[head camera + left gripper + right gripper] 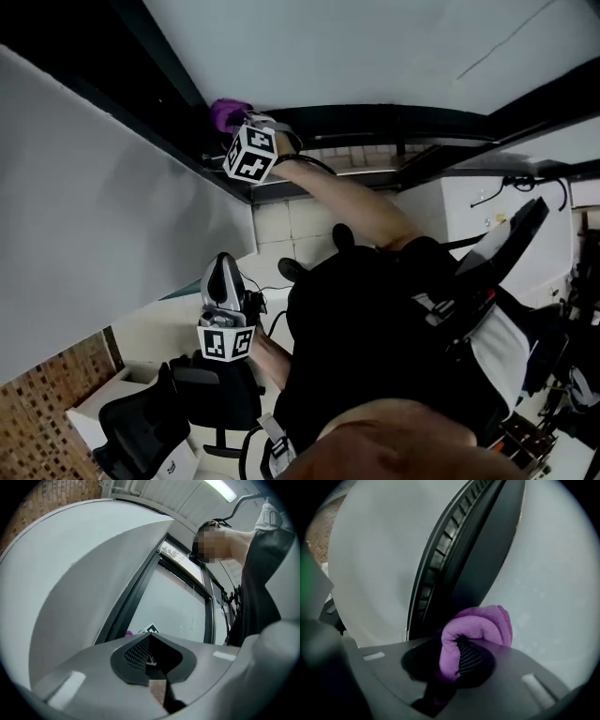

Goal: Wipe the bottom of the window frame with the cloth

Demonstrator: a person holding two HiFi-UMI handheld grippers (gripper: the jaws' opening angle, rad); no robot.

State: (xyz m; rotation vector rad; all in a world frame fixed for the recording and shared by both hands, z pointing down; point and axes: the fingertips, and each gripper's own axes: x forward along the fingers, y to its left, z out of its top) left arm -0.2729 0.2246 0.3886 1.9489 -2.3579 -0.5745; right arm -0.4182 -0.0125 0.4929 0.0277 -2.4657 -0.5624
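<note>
A purple cloth is pressed against the dark window frame at the top of the head view. My right gripper is shut on it, its marker cube just behind. In the right gripper view the cloth bulges out over the jaws of the right gripper and lies against the dark frame rail beside the pale glass. My left gripper hangs lower, away from the frame, shut with nothing in it. The left gripper points toward the frame, where a bit of the purple cloth shows far off.
A white wall panel runs along the left of the frame. A black office chair and a white desk lie below. The person's arm and black clothing fill the middle. Cables and gear sit at the right.
</note>
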